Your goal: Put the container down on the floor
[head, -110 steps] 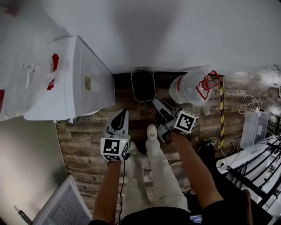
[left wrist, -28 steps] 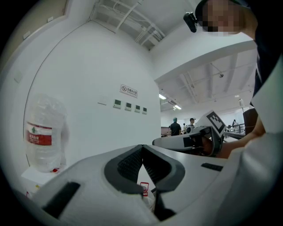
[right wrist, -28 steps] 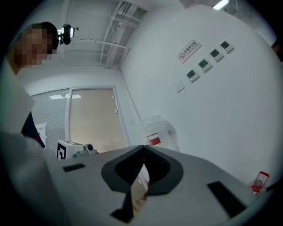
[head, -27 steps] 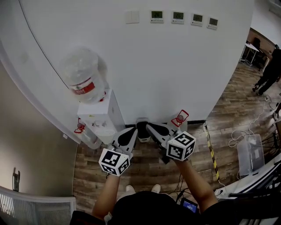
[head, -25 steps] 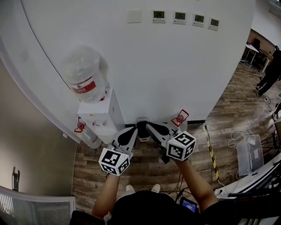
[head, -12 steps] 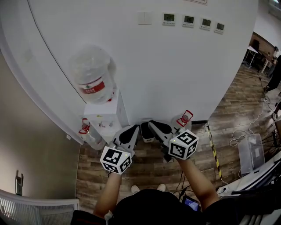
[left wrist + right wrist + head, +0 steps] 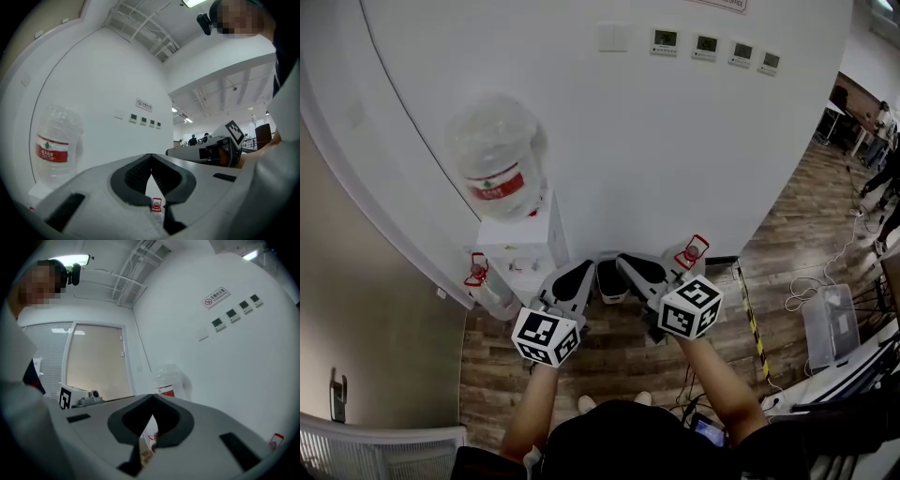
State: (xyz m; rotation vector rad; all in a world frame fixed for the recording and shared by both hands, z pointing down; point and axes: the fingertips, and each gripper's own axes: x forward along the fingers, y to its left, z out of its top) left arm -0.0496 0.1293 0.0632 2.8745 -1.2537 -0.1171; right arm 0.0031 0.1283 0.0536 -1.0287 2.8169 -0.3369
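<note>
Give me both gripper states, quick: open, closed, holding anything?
Left gripper: closed, holding nothing.
Right gripper: closed, holding nothing.

Can't see base of floor bottle [image 7: 689,251] behind right gripper [image 7: 625,262], nor whole bin [image 7: 609,283] btwn jaw tips; can't read wall sign [image 7: 143,104].

The container [image 7: 686,259] sits on the wood floor [image 7: 609,367], just beyond the right tool [image 7: 630,265].

Bright even light, fisheye-warped edges
</note>
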